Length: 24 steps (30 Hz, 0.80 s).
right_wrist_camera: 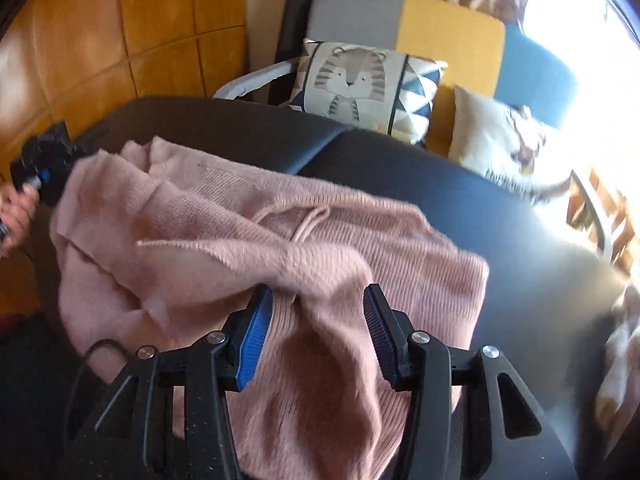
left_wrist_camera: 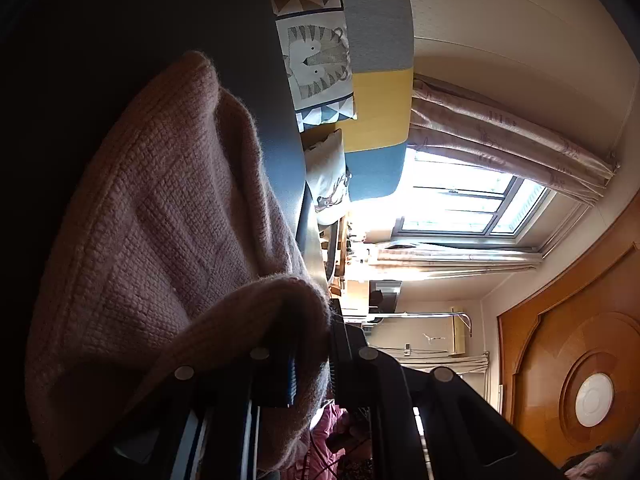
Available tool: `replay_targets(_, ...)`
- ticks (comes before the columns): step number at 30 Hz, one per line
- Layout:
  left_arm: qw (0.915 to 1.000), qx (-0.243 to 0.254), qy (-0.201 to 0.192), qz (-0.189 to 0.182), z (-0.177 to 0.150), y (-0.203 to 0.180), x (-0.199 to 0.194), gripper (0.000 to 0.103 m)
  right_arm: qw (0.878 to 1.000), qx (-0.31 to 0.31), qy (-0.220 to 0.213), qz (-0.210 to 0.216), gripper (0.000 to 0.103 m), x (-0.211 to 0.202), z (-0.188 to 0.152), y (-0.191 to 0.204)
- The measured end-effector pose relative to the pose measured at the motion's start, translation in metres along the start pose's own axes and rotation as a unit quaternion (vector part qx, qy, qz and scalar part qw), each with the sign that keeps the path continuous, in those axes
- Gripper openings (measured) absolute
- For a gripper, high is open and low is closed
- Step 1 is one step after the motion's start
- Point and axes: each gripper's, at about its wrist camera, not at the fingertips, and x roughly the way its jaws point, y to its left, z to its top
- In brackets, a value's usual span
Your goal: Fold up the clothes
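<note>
I see bare dark padded surface [right_wrist_camera: 500,216] open right of the rumpled pink knit garment [right_wrist_camera: 248,240], tiger-print cushion [right_wrist_camera: 356,80] crowding its far edge, left gripper [right_wrist_camera: 44,164] blocking the left end

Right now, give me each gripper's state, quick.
Left gripper: shut on the pink sweater.
Right gripper: open, fingers apart over the pink sweater, gripping nothing.

Window [left_wrist_camera: 460,200] glare blown out; left view dim, rotated; right view motion-blurred; fisheye edges warped.
</note>
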Motion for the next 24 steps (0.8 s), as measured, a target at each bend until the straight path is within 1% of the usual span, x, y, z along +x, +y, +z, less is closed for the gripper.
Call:
replay_targets(1, 1.0, -0.001, 0.0, -0.002, 0.0, -0.001, 0.0, 0.01, 1.0, -0.015, -0.002, -0.008, 0.051, 0.004, 0.006, 0.003)
replay_targets(3, 1.0, -0.004, 0.001, -0.003, 0.001, -0.003, 0.0, 0.01, 1.0, -0.022, -0.002, 0.008, 0.05, 0.011, 0.014, 0.003)
replay_targets(5, 0.9999, -0.011, 0.0, -0.007, 0.003, -0.004, 0.003, 0.01, 1.0, -0.014, 0.008, 0.023, 0.019, 0.017, 0.02, -0.001)
replay_targets(6, 0.9998, -0.015, 0.0, -0.01, 0.003, -0.004, 0.004, 0.011, 0.999, -0.006, 0.015, 0.028, 0.007, 0.02, 0.022, -0.004)
replay_targets(8, 0.9991, -0.033, -0.001, -0.026, 0.006, -0.002, 0.006, 0.014, 0.998, 0.024, 0.019, 0.046, 0.007, 0.024, 0.026, -0.013)
replay_targets(10, 0.9979, -0.051, -0.006, -0.041, 0.01, 0.0, 0.008, 0.015, 0.995, 0.079, 0.013, 0.063, 0.006, 0.027, 0.03, -0.029)
replay_targets(12, 0.9956, -0.076, -0.025, -0.05, 0.017, 0.007, 0.01, 0.016, 0.988, 0.136, 0.007, 0.071, 0.006, 0.032, 0.032, -0.046)
replay_targets(14, 0.9922, -0.101, -0.044, -0.058, 0.024, 0.016, 0.012, 0.016, 0.976, 0.208, 0.014, 0.068, 0.006, 0.047, 0.03, -0.069)
replay_targets(15, 0.9913, -0.109, -0.052, -0.053, 0.028, 0.021, 0.015, 0.016, 0.968, 0.243, 0.018, 0.066, 0.006, 0.054, 0.029, -0.08)
replay_targets(17, 0.9907, -0.116, -0.059, -0.039, 0.033, 0.027, 0.02, 0.016, 0.953, 0.292, 0.044, 0.067, 0.006, 0.072, 0.023, -0.094)
replay_targets(19, 0.9896, -0.126, -0.063, -0.031, 0.035, 0.034, 0.024, 0.016, 0.951, 0.296, 0.066, 0.066, 0.006, 0.088, 0.02, -0.096)
replay_targets(20, 0.989, -0.131, -0.063, -0.028, 0.037, 0.036, 0.025, 0.016, 0.95, 0.297, 0.069, 0.059, 0.007, 0.092, 0.018, -0.095)
replay_targets(22, 0.9901, -0.12, -0.068, -0.023, 0.04, 0.034, 0.021, 0.016, 0.946, 0.311, 0.061, 0.063, 0.008, 0.095, 0.017, -0.097)
replay_targets(24, 0.992, -0.103, -0.073, -0.007, 0.043, 0.028, 0.017, 0.016, 0.947, 0.311, 0.059, 0.057, 0.009, 0.095, 0.017, -0.097)
